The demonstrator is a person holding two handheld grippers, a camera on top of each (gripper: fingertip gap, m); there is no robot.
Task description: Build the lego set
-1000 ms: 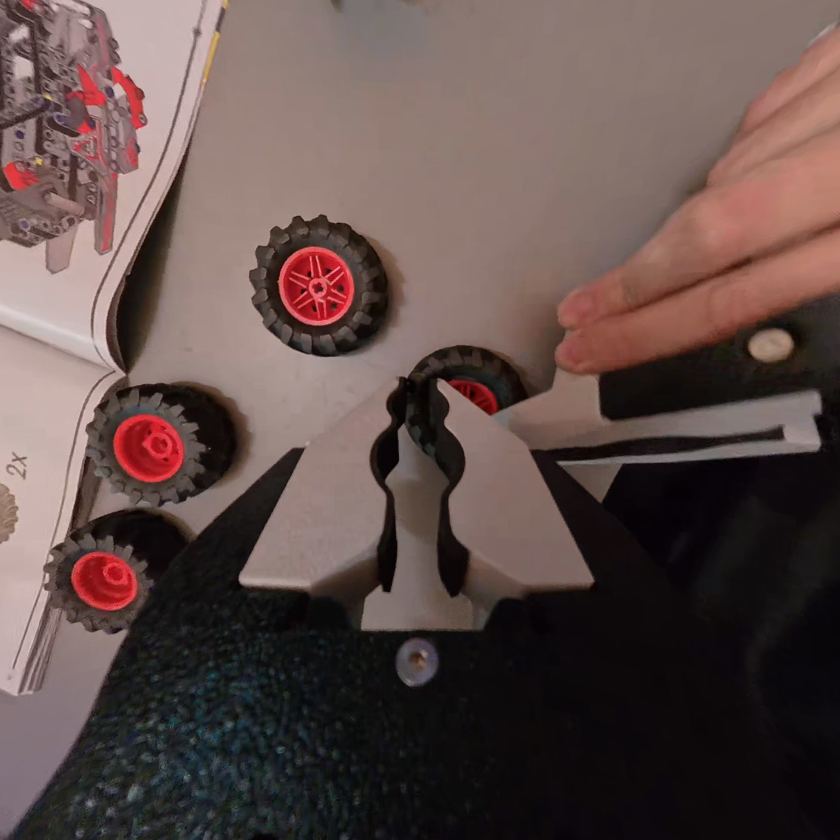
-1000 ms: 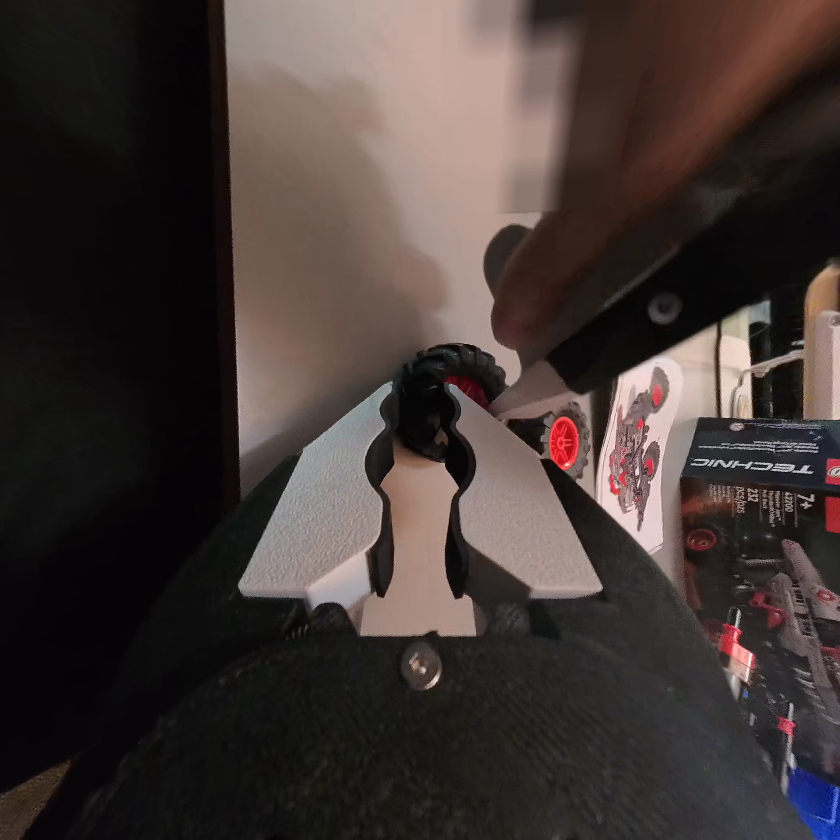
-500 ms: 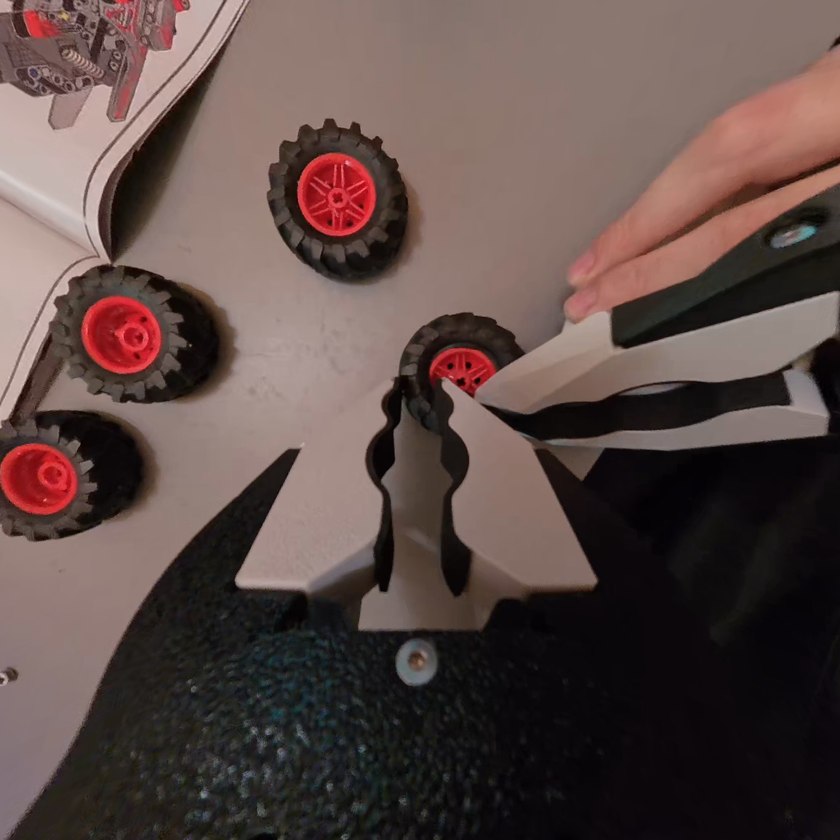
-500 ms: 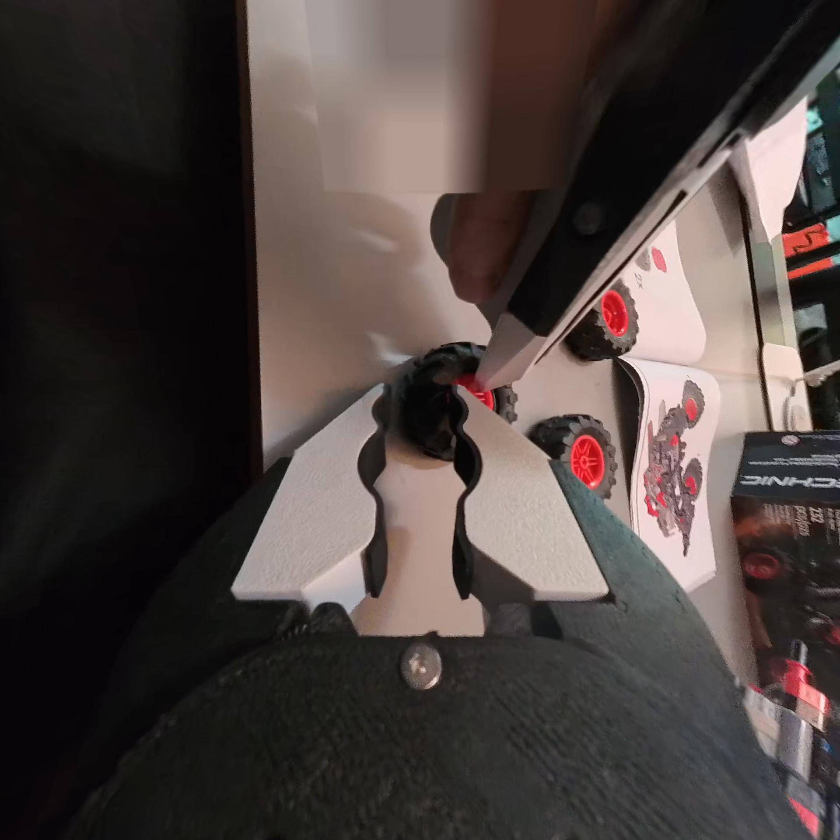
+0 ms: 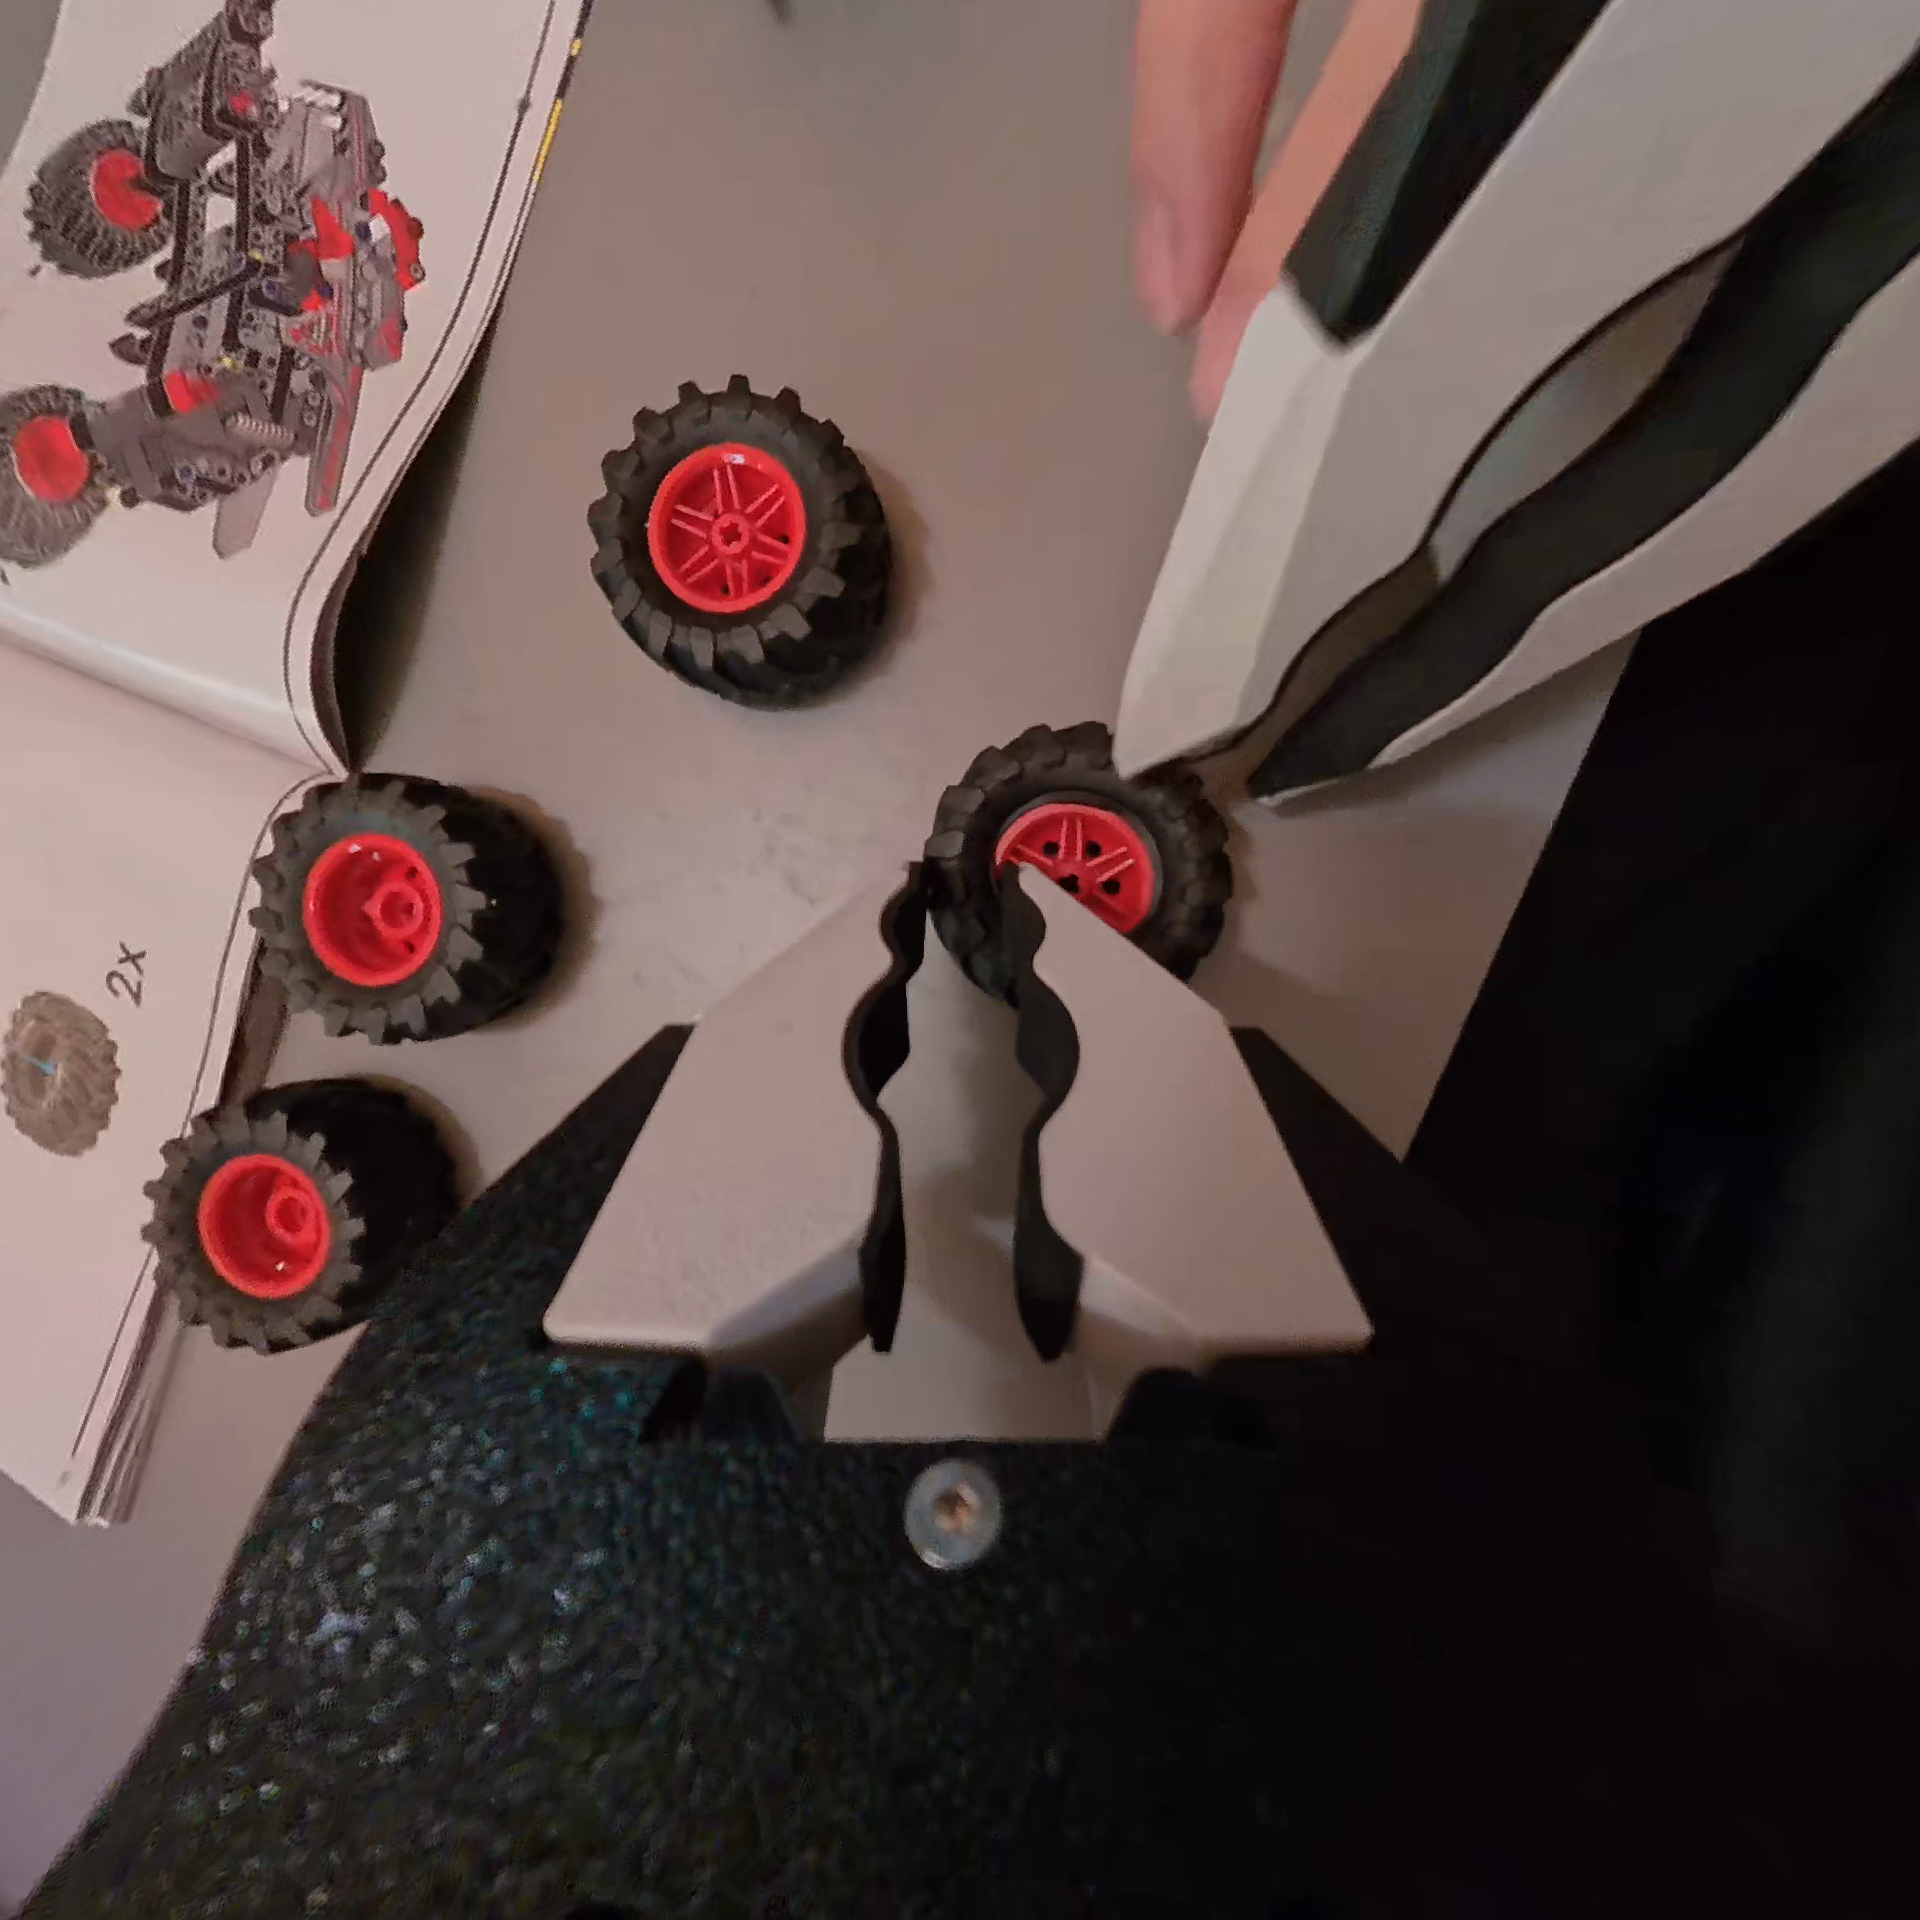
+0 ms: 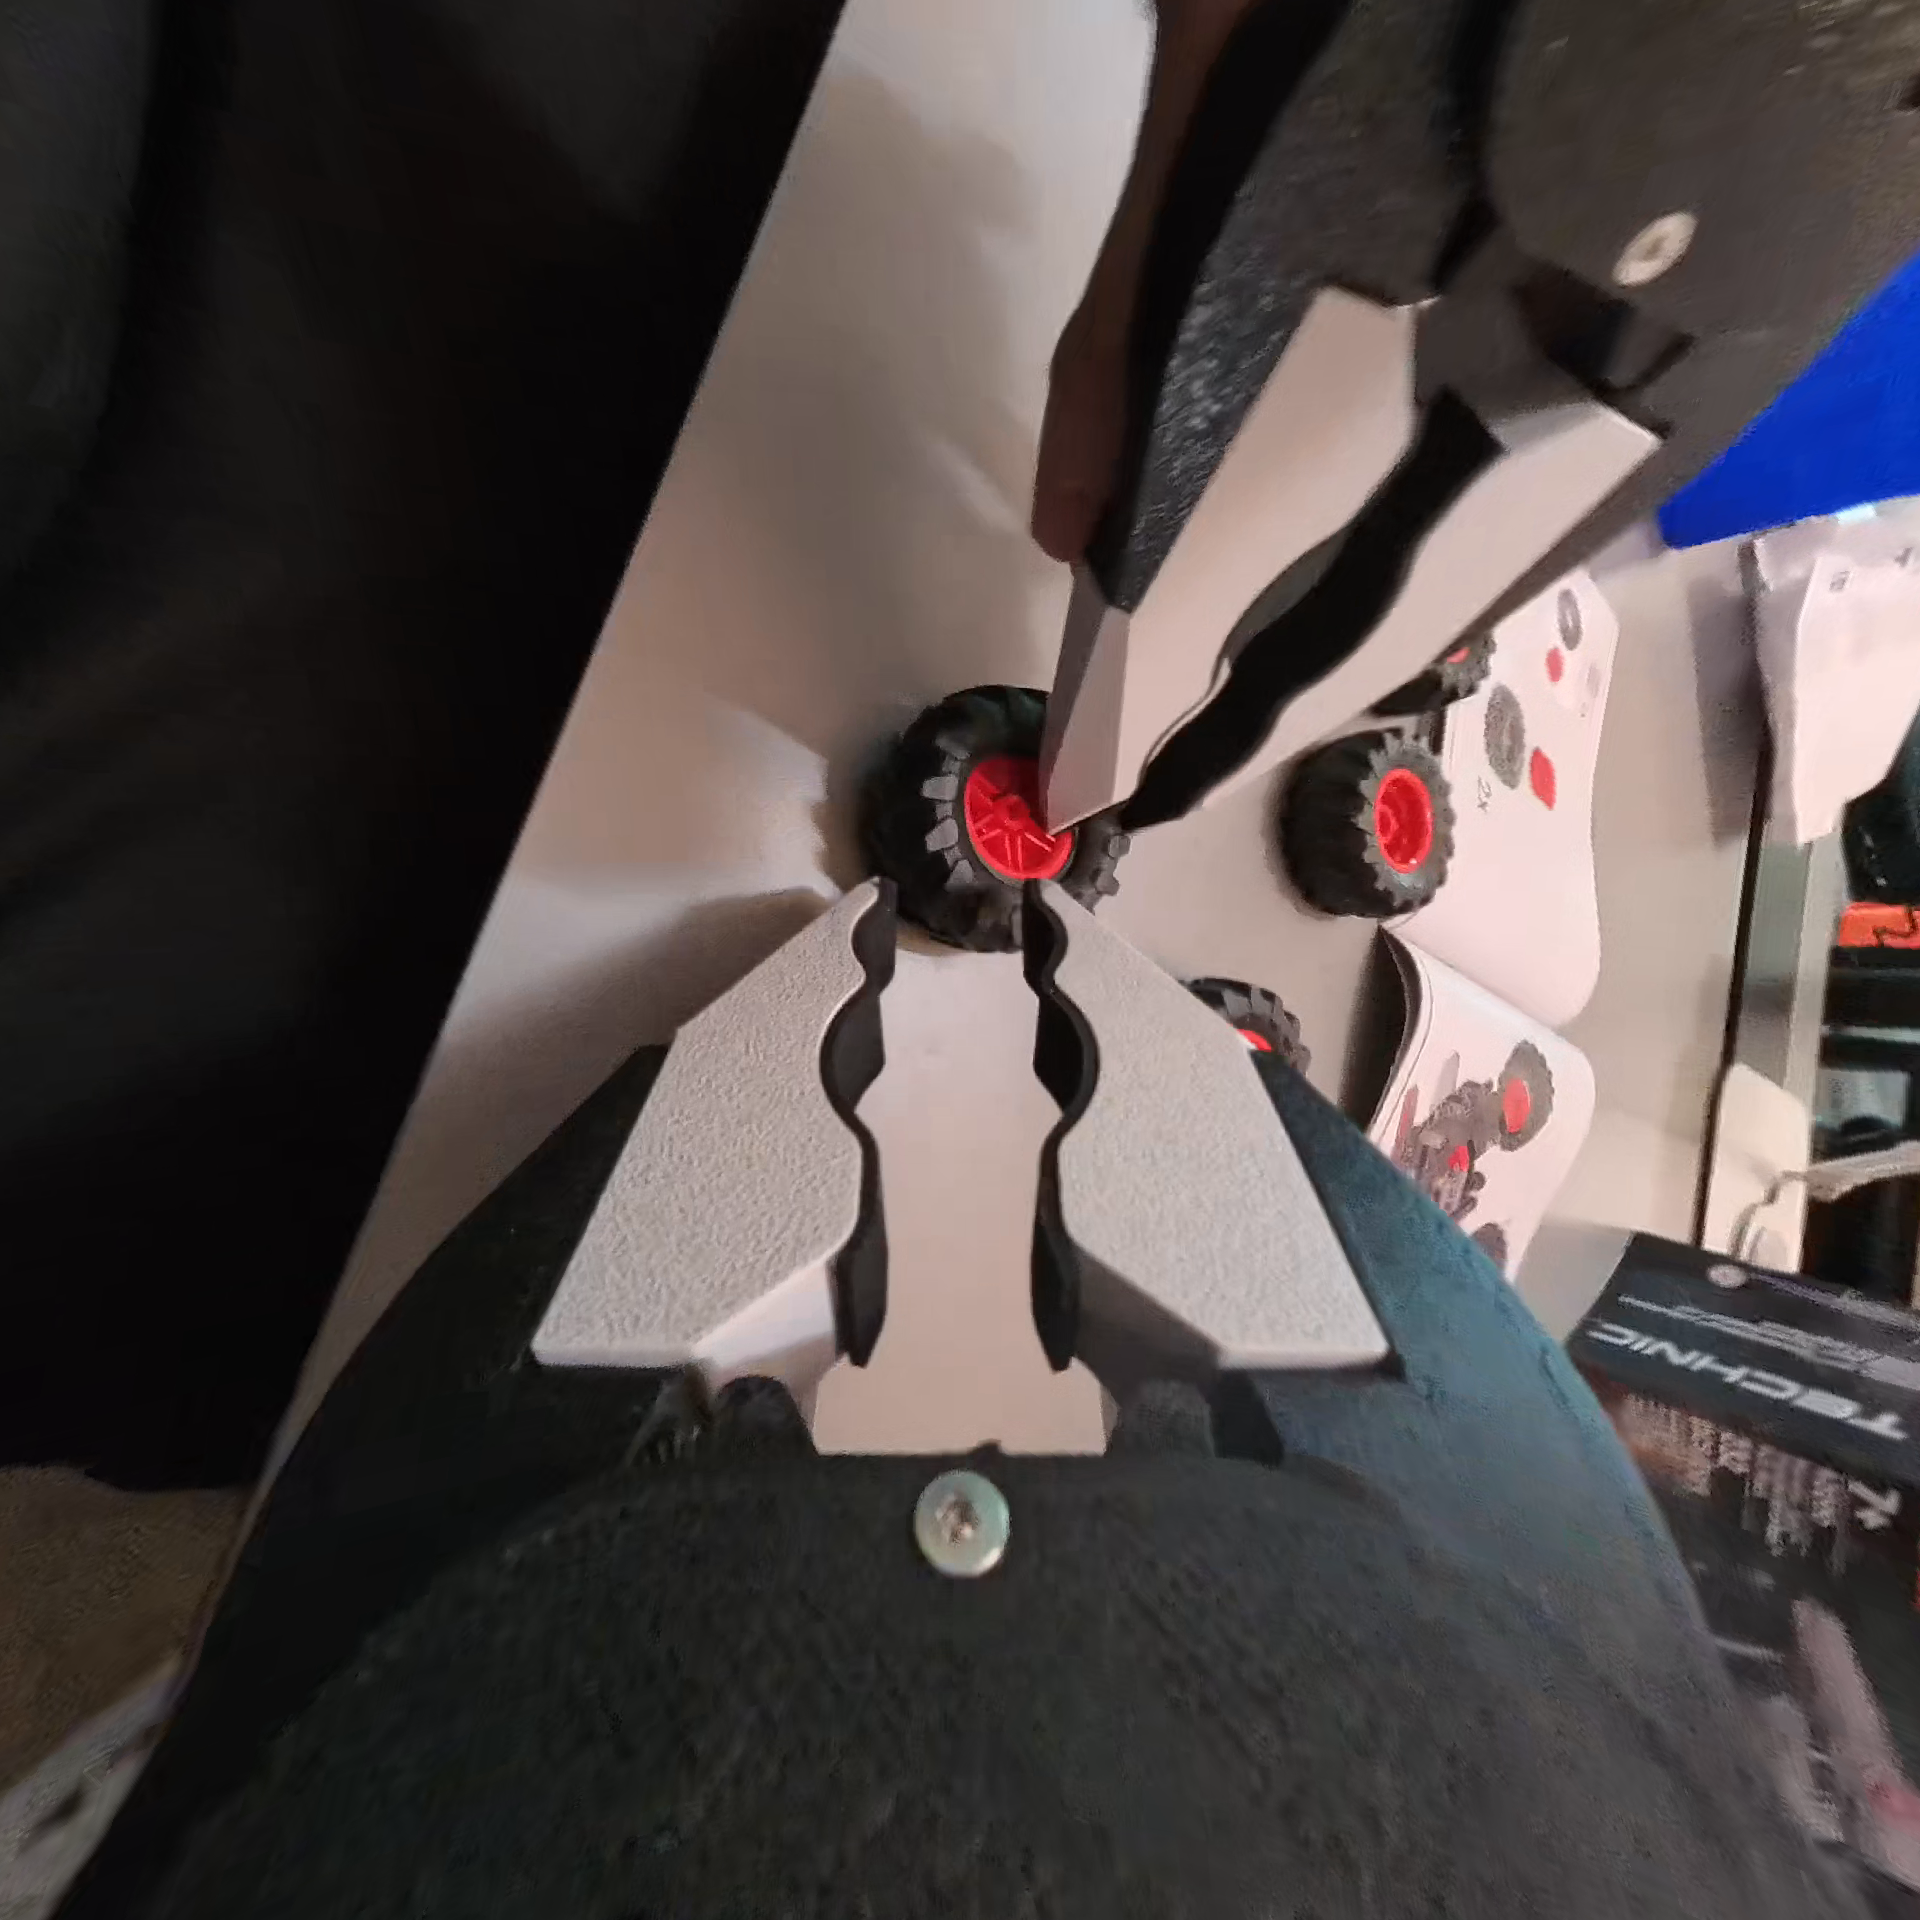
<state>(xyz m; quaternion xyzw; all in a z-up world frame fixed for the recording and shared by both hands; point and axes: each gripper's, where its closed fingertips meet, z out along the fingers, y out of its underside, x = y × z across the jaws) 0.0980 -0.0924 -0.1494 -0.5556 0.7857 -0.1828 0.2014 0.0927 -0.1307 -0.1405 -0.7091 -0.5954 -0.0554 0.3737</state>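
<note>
A small wheel (image 5: 1081, 847) with a black tyre and red hub lies on the grey table (image 5: 831, 208), hub up. My left gripper (image 5: 964, 883) is shut on its near tyre wall, with one finger over the hub and the other outside the tread. My right gripper (image 6: 956, 894) is shut on the same wheel (image 6: 1003, 816) at the tyre's opposite edge. In the left wrist view the right gripper (image 5: 1195, 777) comes in from the upper right. In the right wrist view the left gripper (image 6: 1096, 826) comes down from above.
Three more red-hubbed wheels (image 5: 727, 525) (image 5: 369, 909) (image 5: 265, 1226) lie left of the held one, two on the open instruction booklet (image 5: 208, 260). A person's fingers (image 5: 1184, 156) show behind the right gripper. The set's box (image 6: 1766, 1403) stands at the right. The table edge (image 6: 623, 727) is close by. The grippers' ends are close to 4 centimetres from one another.
The right gripper has swung from the wheel's right side round to its upper right and tilted more upright. The wheel stays on the table with both grippers still on it.
</note>
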